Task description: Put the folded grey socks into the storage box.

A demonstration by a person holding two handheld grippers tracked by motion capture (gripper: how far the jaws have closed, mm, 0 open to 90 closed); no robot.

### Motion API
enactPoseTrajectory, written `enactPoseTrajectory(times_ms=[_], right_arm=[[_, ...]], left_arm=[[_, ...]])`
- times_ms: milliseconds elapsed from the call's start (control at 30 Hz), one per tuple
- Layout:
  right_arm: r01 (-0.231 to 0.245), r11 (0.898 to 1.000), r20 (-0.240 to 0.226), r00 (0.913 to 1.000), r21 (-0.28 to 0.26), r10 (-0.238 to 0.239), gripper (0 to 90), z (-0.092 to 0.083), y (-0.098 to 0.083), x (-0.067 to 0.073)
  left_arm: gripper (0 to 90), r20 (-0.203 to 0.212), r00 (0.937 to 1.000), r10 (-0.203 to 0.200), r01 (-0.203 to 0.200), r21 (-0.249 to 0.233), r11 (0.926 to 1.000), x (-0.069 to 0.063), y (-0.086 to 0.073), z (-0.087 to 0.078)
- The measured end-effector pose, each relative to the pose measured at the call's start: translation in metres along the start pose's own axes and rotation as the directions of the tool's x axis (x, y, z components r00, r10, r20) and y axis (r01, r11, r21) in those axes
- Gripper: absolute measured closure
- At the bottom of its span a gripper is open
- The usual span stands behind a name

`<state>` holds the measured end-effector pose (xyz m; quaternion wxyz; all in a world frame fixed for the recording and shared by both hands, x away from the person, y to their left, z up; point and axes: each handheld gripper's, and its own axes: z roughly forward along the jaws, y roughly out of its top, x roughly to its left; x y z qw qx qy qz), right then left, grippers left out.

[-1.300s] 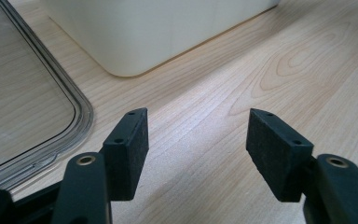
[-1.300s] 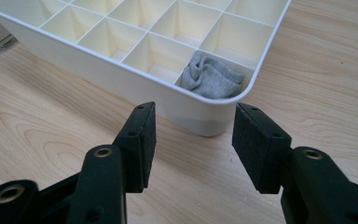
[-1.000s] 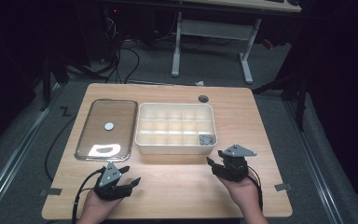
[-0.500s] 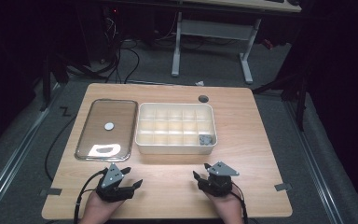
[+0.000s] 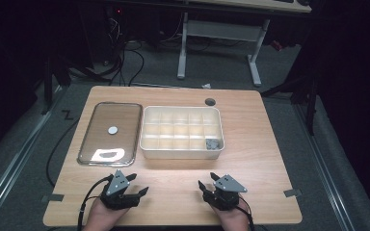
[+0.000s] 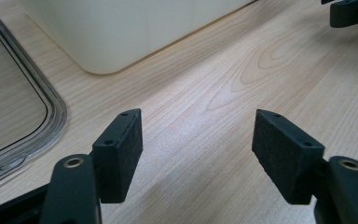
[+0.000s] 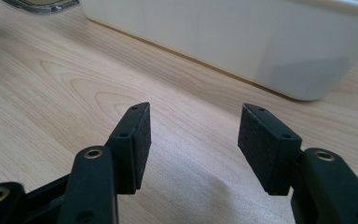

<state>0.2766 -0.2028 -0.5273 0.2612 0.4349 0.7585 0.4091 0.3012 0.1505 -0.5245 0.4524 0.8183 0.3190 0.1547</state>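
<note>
High view: both hand-held grippers (image 5: 128, 186) (image 5: 208, 185) gape empty, near the white tray (image 5: 181, 150) beyond them.

A dim room: grey carpet floor (image 5: 24, 144), black cables (image 5: 125, 57), a white-legged desk (image 5: 221, 36) beyond the wooden table (image 5: 265, 159).
</note>
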Motion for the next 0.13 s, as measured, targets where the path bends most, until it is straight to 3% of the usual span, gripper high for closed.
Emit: enactPoseTrajectory(times_ms=[133], right_arm=[[-0.004, 1.000, 0.007, 1.0000, -0.005, 0.004, 44.6, -0.0022, -0.0012, -0.0008]], left_arm=[[33.9, -0.002, 1.0000, 0.003, -0.003, -0.005, 1.0000, 0.0002, 0.0009, -0.0012]])
